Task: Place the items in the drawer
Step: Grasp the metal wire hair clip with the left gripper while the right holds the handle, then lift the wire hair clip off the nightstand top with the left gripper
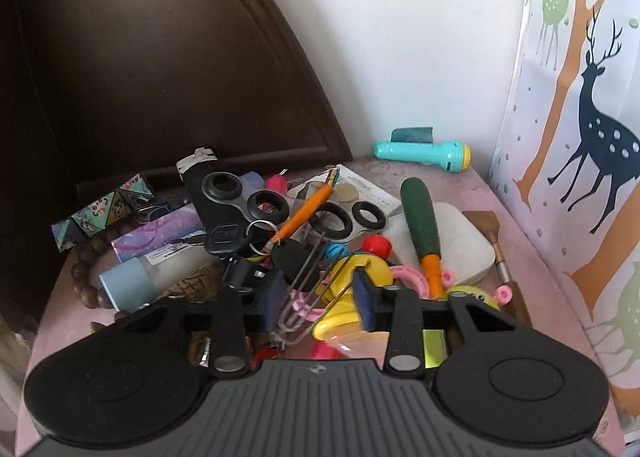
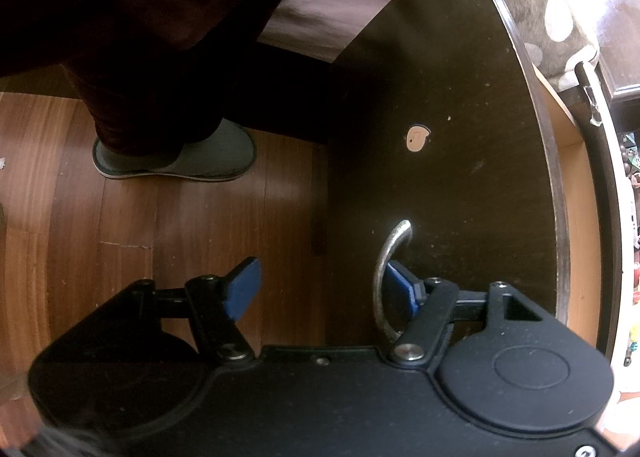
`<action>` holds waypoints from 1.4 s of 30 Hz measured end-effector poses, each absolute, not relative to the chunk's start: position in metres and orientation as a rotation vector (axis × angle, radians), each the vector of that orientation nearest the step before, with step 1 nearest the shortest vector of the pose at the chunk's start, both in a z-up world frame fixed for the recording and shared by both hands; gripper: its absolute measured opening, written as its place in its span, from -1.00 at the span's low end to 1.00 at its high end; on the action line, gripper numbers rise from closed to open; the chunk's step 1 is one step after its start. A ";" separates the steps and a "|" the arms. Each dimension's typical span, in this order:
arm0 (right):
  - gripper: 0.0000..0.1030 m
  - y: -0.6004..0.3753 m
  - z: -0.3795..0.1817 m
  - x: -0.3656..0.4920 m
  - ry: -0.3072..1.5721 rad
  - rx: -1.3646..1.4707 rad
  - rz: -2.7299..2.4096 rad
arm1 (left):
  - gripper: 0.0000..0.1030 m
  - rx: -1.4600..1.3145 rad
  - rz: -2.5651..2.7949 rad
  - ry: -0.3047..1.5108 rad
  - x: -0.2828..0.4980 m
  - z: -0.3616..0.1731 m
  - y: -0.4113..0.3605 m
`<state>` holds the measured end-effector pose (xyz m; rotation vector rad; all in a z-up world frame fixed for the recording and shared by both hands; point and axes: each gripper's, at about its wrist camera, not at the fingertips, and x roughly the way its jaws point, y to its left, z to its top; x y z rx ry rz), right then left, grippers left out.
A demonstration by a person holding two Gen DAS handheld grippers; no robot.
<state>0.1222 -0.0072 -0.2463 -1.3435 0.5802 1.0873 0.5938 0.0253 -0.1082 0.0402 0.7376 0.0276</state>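
Here, drawer handle [image 2: 390,277] hooks around right finger [image 2: 402,291].

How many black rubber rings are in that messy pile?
4. Ring one is farthest left on the black strip, ring two just right of it, ring three under the orange stick, and ring four is rightmost. More may hide underneath.

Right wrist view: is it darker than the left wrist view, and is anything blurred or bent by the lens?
Right wrist view: dim, the dark drawer front swallows detail, the metal handle catches a glint, the bedding at the top is smeared. Left wrist view: bright and sharp, though the deer curtain bows with fisheye distortion.
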 end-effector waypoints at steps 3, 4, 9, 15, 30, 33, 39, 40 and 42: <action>0.35 -0.007 -0.247 0.122 0.579 -1.344 1.087 | -0.76 0.048 0.033 0.747 0.589 -0.108 0.027; 0.35 -0.007 -0.247 0.122 0.579 -1.344 1.087 | -0.78 0.044 0.027 0.754 0.588 -0.109 0.028; 0.35 -0.007 -0.247 0.122 0.579 -1.344 1.086 | -0.78 0.037 0.005 0.759 0.584 -0.113 0.030; 0.38 -0.007 -0.248 0.122 0.573 -1.346 1.088 | -0.64 -0.002 -0.009 0.747 0.593 -0.116 0.031; 0.43 -0.007 -0.248 0.122 0.567 -1.347 1.090 | -0.45 -0.162 -0.105 0.720 0.596 -0.124 0.041; 0.44 -0.007 -0.248 0.121 0.566 -1.348 1.090 | -0.70 -0.197 -0.131 0.722 0.593 -0.123 0.040; 0.45 -0.006 -0.248 0.121 0.567 -1.348 1.088 | -1.00 -0.210 -0.111 0.699 0.576 -0.117 0.044; 0.45 -0.007 -0.249 0.121 0.567 -1.348 1.088 | -1.00 -0.208 -0.110 0.697 0.573 -0.116 0.045; 0.45 -0.007 -0.249 0.121 0.567 -1.348 1.088 | -1.00 -0.207 -0.109 0.692 0.567 -0.114 0.046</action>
